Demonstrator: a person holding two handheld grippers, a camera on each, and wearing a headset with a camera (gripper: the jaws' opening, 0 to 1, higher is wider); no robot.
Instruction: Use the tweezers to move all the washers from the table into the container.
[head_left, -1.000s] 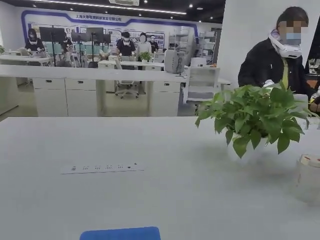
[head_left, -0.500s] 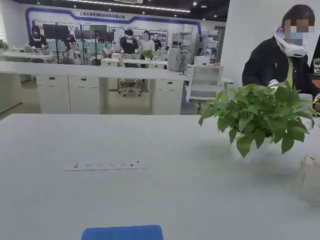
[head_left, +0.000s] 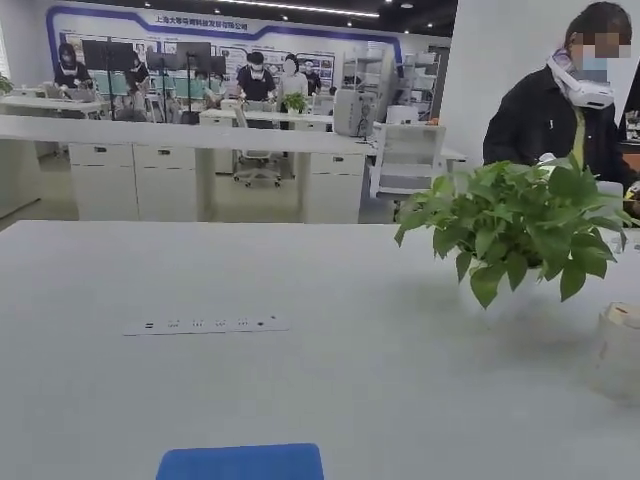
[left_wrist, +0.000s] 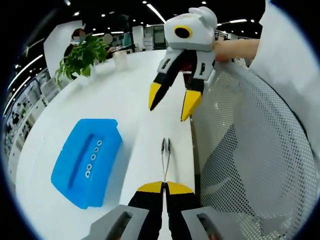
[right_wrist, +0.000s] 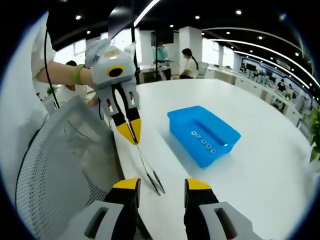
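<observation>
My left gripper (left_wrist: 164, 186) is shut on the handle end of thin metal tweezers (left_wrist: 165, 156), which point forward over the white table's near edge. In the right gripper view the left gripper (right_wrist: 129, 131) holds the tweezers (right_wrist: 149, 172) with their tips between my right gripper's (right_wrist: 162, 185) open jaws. The right gripper (left_wrist: 170, 102) hangs open just beyond the tweezer tips. A blue container (left_wrist: 87, 160) (right_wrist: 202, 134) lies on the table with several washers (left_wrist: 92, 159) (right_wrist: 204, 141) in a row inside. The container's far edge (head_left: 240, 462) shows at the bottom of the head view.
A white mesh chair back (left_wrist: 250, 150) (right_wrist: 60, 150) stands close against the table's near edge. A potted green plant (head_left: 515, 225), a white cup (head_left: 618, 350) and a flush power strip (head_left: 205, 324) are on the table (head_left: 380, 380). A person (head_left: 560, 110) works behind the plant.
Only the head camera has drifted a little; nothing on the table has moved.
</observation>
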